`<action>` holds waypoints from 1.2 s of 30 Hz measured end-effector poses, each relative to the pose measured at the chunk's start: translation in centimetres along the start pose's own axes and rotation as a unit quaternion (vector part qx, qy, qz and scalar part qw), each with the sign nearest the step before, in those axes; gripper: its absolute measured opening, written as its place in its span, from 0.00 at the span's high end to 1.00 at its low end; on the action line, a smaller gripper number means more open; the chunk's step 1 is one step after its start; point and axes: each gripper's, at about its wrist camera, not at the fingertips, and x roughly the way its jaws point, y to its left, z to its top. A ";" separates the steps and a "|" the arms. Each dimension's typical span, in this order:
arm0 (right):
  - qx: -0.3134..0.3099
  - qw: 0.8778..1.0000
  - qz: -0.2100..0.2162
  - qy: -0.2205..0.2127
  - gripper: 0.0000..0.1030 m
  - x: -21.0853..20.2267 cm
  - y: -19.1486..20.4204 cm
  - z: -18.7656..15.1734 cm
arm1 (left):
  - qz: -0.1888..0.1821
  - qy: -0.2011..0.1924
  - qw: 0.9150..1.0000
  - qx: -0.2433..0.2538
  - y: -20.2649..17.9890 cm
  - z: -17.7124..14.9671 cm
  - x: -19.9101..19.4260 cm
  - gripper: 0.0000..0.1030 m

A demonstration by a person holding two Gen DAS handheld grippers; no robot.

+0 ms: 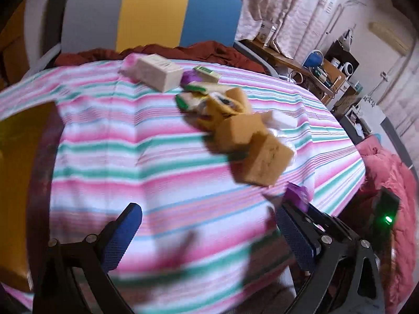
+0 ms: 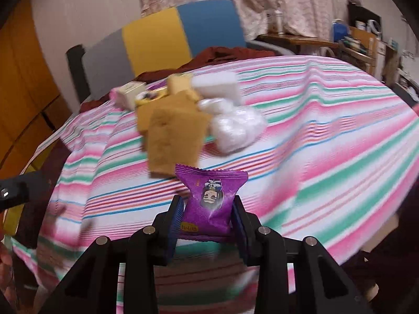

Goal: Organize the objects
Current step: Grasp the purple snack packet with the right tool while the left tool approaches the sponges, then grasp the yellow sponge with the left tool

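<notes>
My right gripper (image 2: 208,209) is shut on a purple snack packet (image 2: 209,201) and holds it above the striped cloth (image 2: 327,144). The packet also shows in the left wrist view (image 1: 297,195), just past my right finger there. My left gripper (image 1: 207,225) is open and empty over the striped cloth (image 1: 131,157). A pile lies ahead: tan sponge blocks (image 1: 248,144) (image 2: 172,133), green-edged packets (image 1: 191,96), a cream box (image 1: 159,72), a white block (image 2: 217,86) and a clear bag of white pieces (image 2: 235,128).
A chair with a grey, yellow and blue back (image 1: 152,13) stands behind the table with dark red cloth (image 1: 209,51) on its seat. A yellow-brown surface (image 1: 18,183) lies at the left. A cluttered desk (image 1: 322,70) and pink bedding (image 1: 387,172) are at the right.
</notes>
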 end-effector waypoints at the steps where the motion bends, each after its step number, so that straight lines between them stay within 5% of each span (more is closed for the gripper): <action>1: 0.006 1.000 -0.006 -0.003 0.65 0.0 -0.5 0.1 | -0.002 -0.009 1.000 0.013 -0.8 0.2 0.5 0.00; 6: 0.044 0.999 -0.008 -0.005 0.65 0.1 -2.7 0.1 | 0.026 -0.016 0.997 0.073 -4.7 1.4 4.0 0.00; 15: 0.067 0.998 -0.011 -0.016 0.64 -0.1 -3.8 0.0 | -0.007 0.018 0.996 0.086 -6.6 3.0 9.6 0.04; 22: 0.068 0.997 -0.012 -0.015 0.64 0.0 -3.8 -0.1 | -0.020 0.025 0.992 0.124 -7.4 2.8 11.9 0.26; 27: 0.063 0.998 -0.015 -0.013 0.64 0.0 -3.8 -0.1 | -0.071 0.037 0.990 0.119 -7.2 2.5 12.1 0.57; 36: 0.050 0.999 -0.005 -0.009 0.64 -0.2 -2.9 0.0 | -0.074 0.021 0.992 0.102 -4.9 -0.1 9.1 0.66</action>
